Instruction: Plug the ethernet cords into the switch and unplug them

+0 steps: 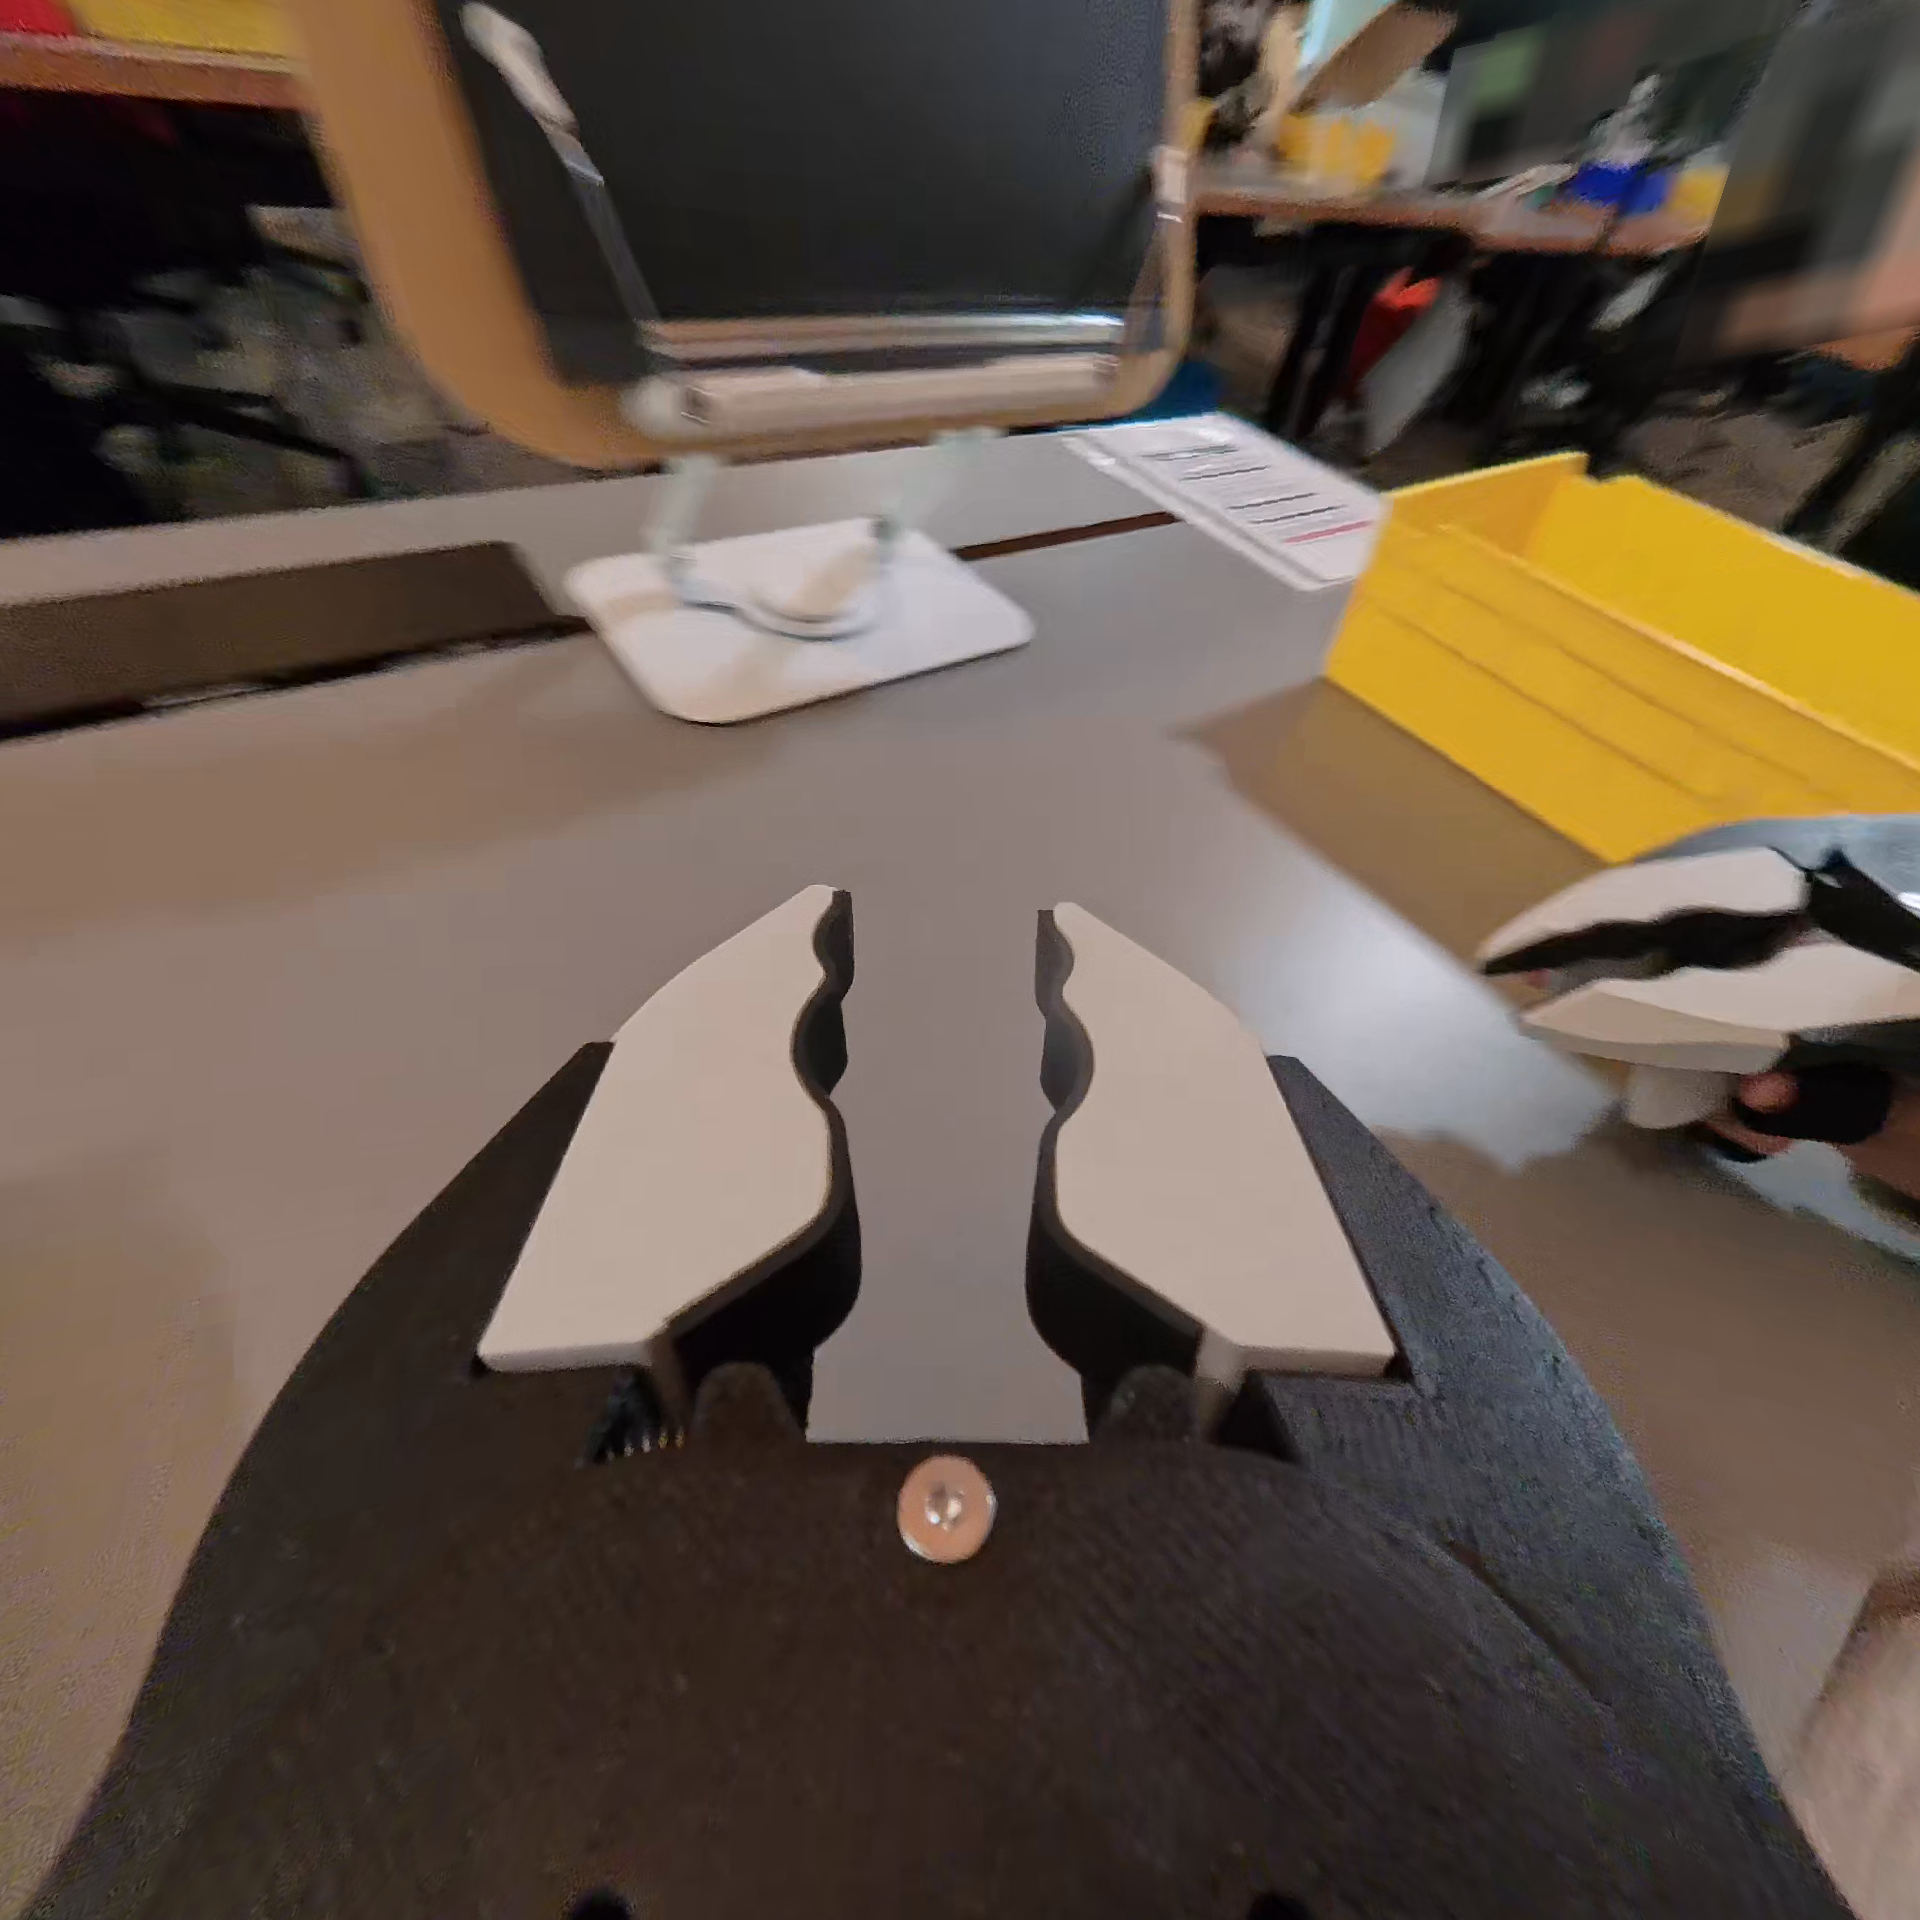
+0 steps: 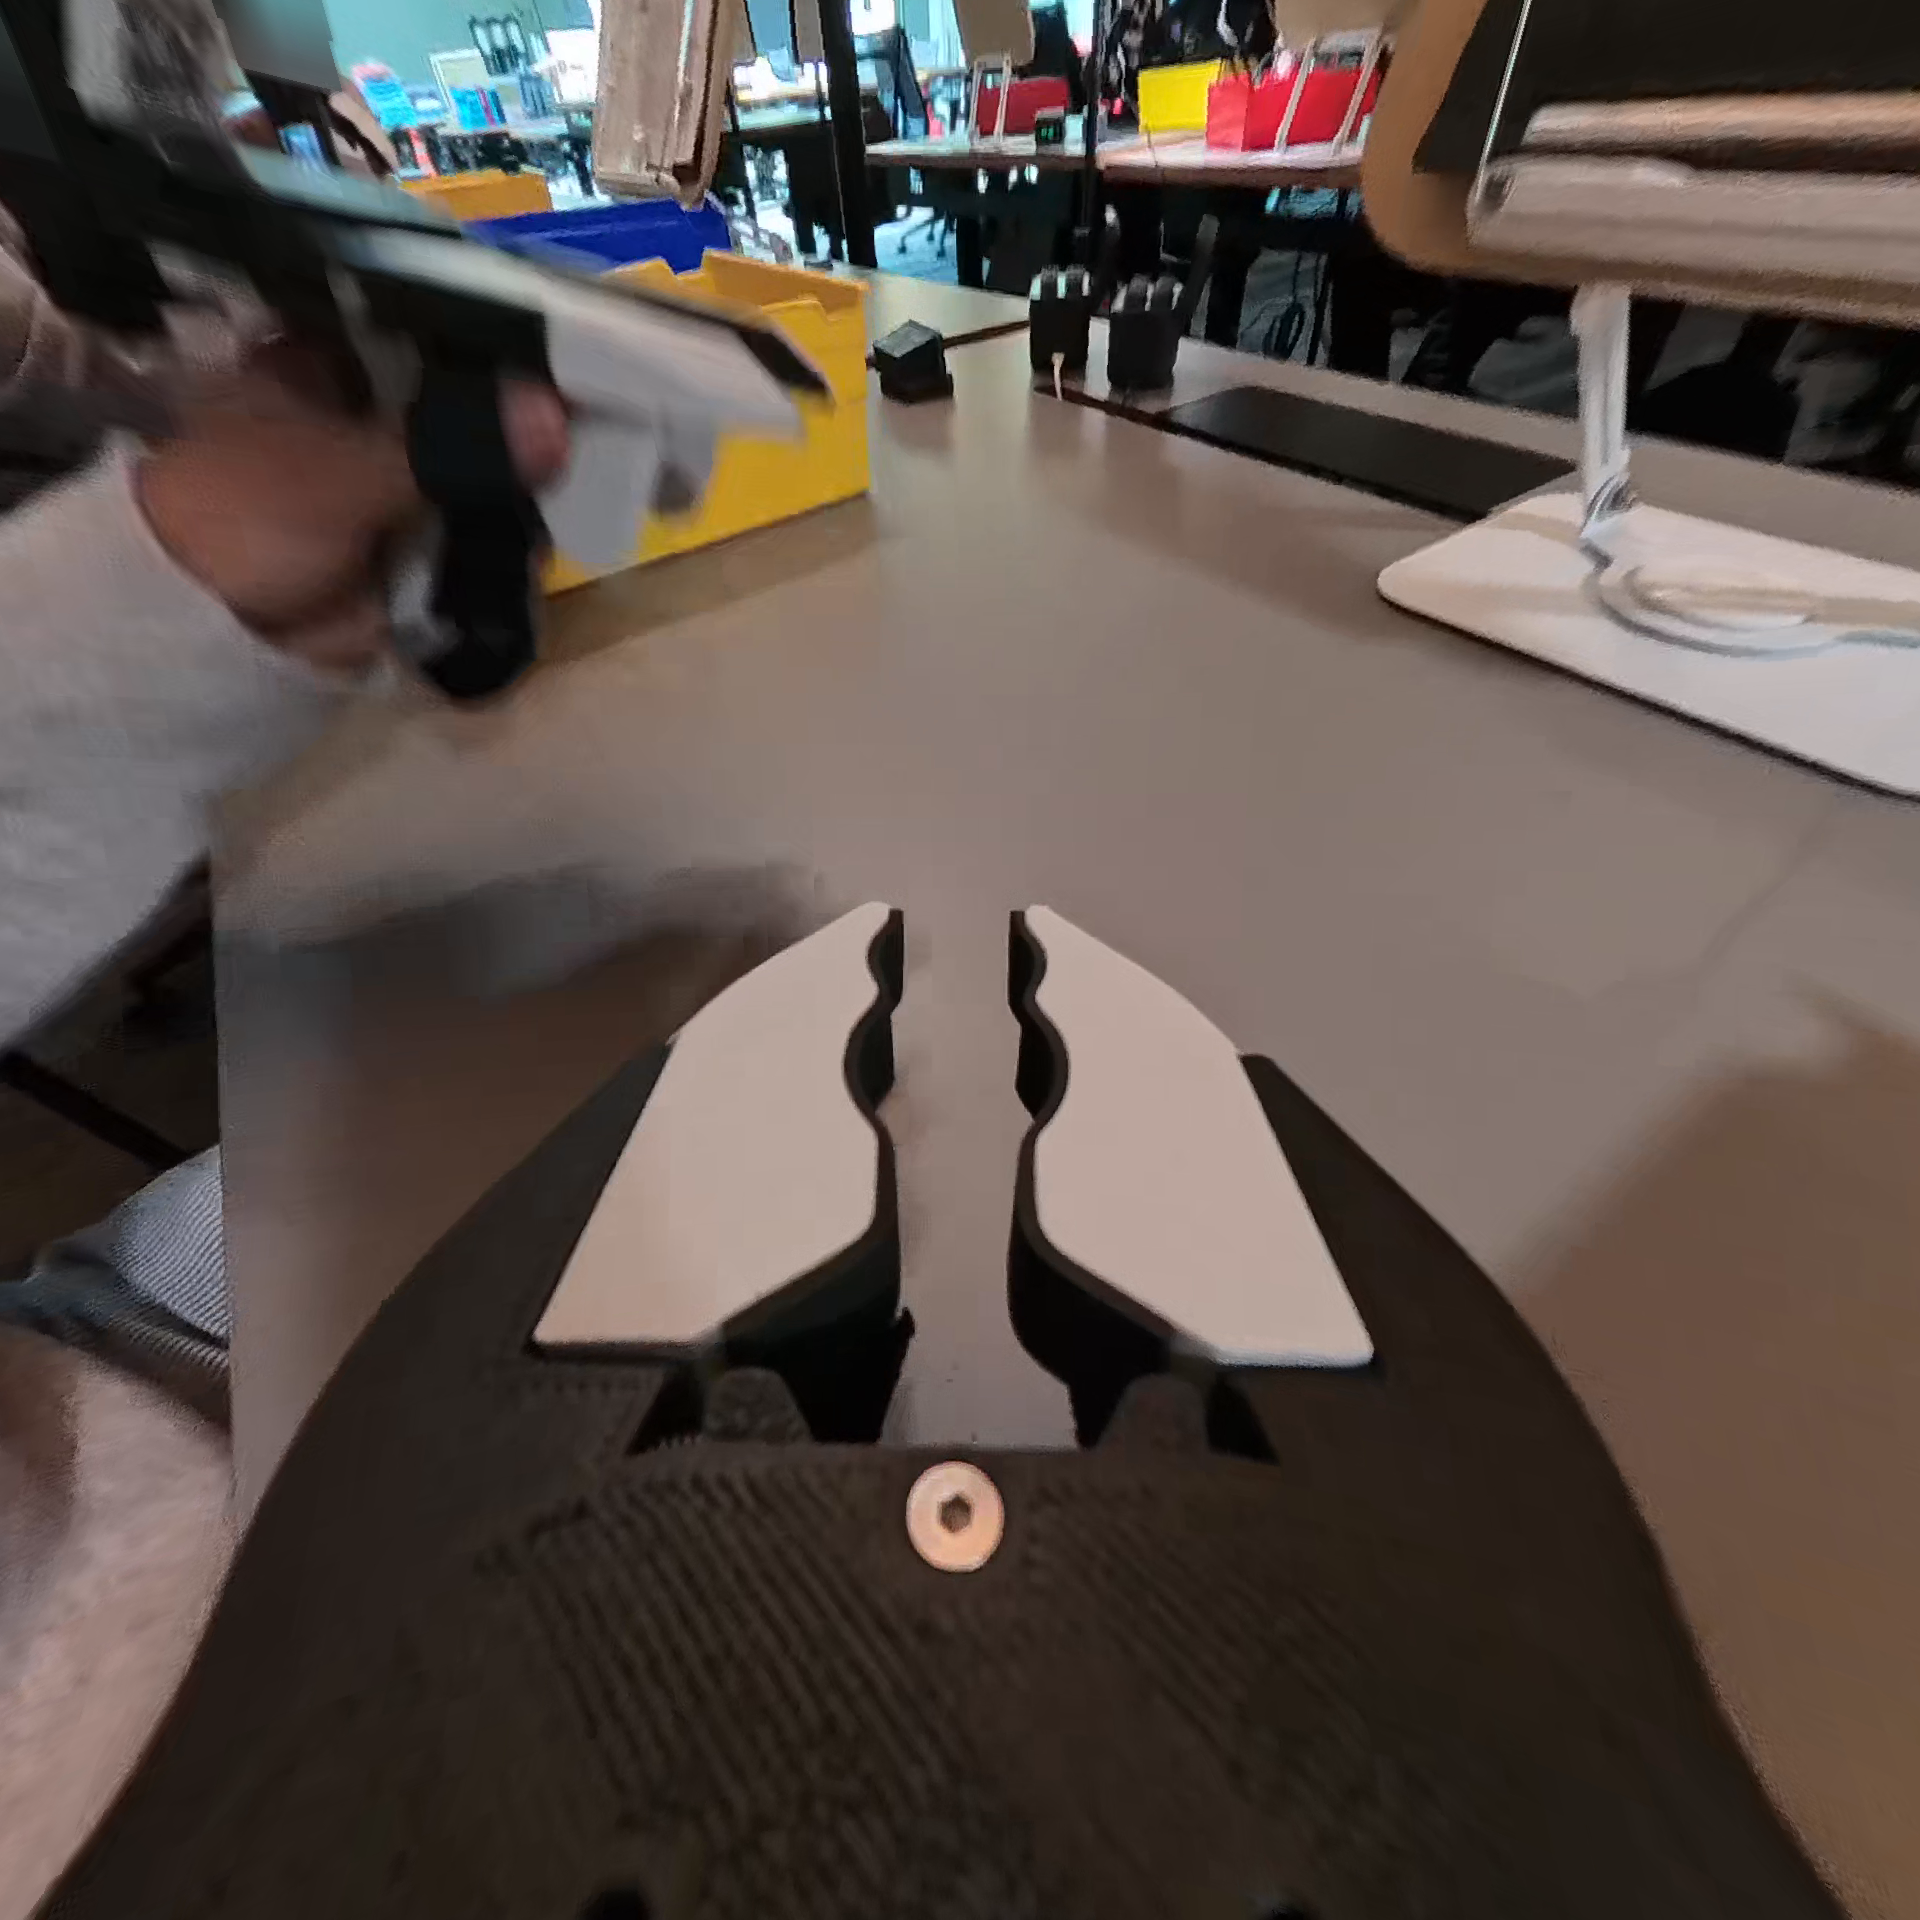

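Note:
I can make out no ethernet cord and no switch in either view. My left gripper (image 1: 945,914) is open and empty, held low over the bare grey table (image 1: 520,935). My right gripper (image 2: 956,920) is open with a narrower gap, also empty over the table (image 2: 1143,727). The right gripper also shows at the right edge of the left wrist view (image 1: 1496,961), held by a hand. The left gripper shows blurred at the upper left of the right wrist view (image 2: 810,384), in front of a yellow bin.
A monitor on a white stand base (image 1: 800,634) stands ahead, also in the right wrist view (image 2: 1662,623). A yellow bin (image 1: 1621,665) (image 2: 790,447) sits beside it, with a blue bin (image 2: 613,234) behind. A paper sheet (image 1: 1236,488), a small black box (image 2: 912,358) and a black cable slot (image 2: 1351,436) lie farther back.

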`<state>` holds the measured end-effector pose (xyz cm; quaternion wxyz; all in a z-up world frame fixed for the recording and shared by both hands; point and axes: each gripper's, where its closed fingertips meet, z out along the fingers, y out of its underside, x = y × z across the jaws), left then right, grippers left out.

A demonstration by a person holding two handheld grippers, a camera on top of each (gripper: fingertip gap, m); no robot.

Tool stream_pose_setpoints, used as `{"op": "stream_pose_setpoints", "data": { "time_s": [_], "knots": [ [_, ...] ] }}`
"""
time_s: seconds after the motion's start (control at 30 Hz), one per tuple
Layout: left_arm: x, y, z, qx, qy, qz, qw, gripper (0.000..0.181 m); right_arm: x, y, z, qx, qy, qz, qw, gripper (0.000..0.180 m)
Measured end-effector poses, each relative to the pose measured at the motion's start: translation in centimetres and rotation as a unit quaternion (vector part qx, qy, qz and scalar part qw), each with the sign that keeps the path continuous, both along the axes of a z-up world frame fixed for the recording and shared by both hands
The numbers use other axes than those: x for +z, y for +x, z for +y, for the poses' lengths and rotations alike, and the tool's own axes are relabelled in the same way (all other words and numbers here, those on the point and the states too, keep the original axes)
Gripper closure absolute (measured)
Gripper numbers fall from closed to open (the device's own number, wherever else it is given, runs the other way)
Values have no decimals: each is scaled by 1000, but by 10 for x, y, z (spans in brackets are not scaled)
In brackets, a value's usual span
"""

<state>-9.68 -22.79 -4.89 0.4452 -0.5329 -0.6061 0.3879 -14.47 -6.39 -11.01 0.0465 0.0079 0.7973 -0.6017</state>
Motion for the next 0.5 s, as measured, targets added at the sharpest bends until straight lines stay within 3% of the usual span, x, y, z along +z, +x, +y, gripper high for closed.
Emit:
{"op": "stream_pose_setpoints", "data": {
  "time_s": [0.13, 0.2, 0.27, 0.33, 0.43, 0.5],
  "knots": [
    [53, 47, -123, 102, -16, -79, 991, 147, -8, 1, -3, 4, 22, -5, 1000, 160],
    [61, 63, -193, 147, 4, -133, 980, 148, -14, 4, -5, 10, 41, 2, 999, 160],
    [36, 80, -259, 188, 46, -229, 954, 145, -22, 6, -9, 14, 68, 16, 997, 161],
    [-10, 97, -301, 212, 147, -320, 911, 120, -31, 9, -12, 18, 96, 32, 995, 161],
    [-61, 90, -306, 190, 340, -351, 851, 109, -35, 12, -13, 23, 109, 43, 993, 161],
    [-85, 86, -308, 188, 368, -374, 830, 107, -34, 10, -13, 21, 107, 34, 993, 162]
  ]
}}
